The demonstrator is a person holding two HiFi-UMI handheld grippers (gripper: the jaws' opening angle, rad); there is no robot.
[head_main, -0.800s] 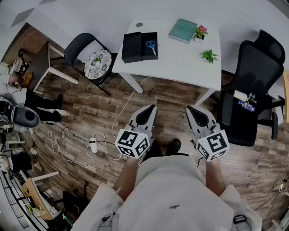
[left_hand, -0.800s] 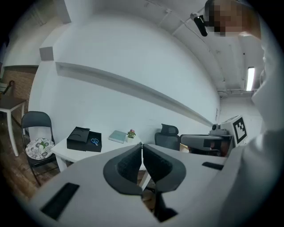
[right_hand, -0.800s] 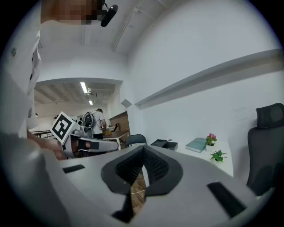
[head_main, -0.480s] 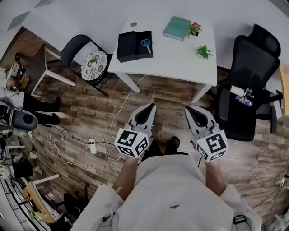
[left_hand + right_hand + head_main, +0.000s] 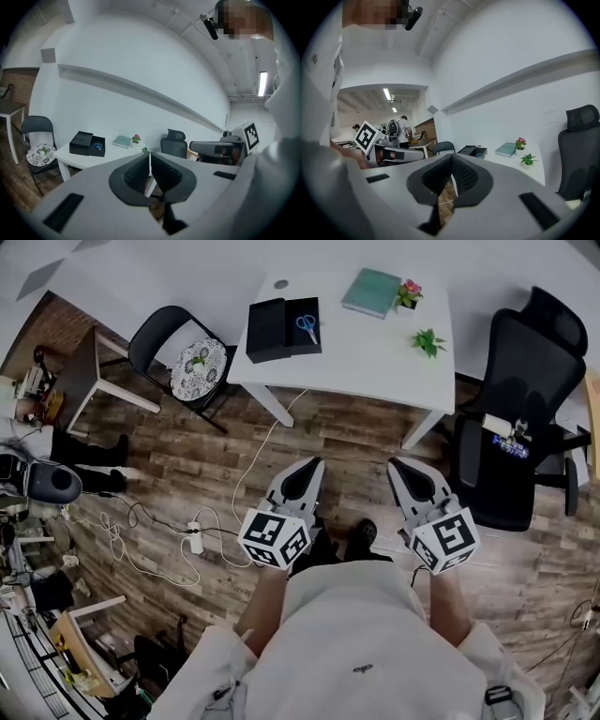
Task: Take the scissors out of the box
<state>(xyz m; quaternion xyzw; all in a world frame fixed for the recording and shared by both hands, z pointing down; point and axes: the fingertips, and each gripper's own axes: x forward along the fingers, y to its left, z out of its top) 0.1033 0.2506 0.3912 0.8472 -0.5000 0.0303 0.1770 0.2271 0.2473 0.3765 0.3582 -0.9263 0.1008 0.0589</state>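
Note:
The blue-handled scissors [image 5: 307,324] lie in the open half of a black box [image 5: 272,329] on the far left part of the white table [image 5: 375,352]. Both grippers are held low in front of the person, over the wooden floor and well short of the table. My left gripper [image 5: 315,463] is shut with nothing in it, and so is my right gripper [image 5: 395,464]. In the left gripper view the box [image 5: 83,143] and scissors [image 5: 97,146] show far off, beyond the closed left gripper [image 5: 150,155]. The right gripper [image 5: 452,156] also points toward the box [image 5: 471,151].
On the table are a teal book [image 5: 371,292], a pink flower pot [image 5: 410,292] and a small green plant [image 5: 428,341]. A folding chair with a floral cushion [image 5: 197,367] stands left of it, a black office chair [image 5: 525,427] to the right. Cables and a power strip [image 5: 195,538] lie on the floor.
The head view has shifted a little, so the table and box sit slightly higher in the picture. Both grippers stay shut and in the same place.

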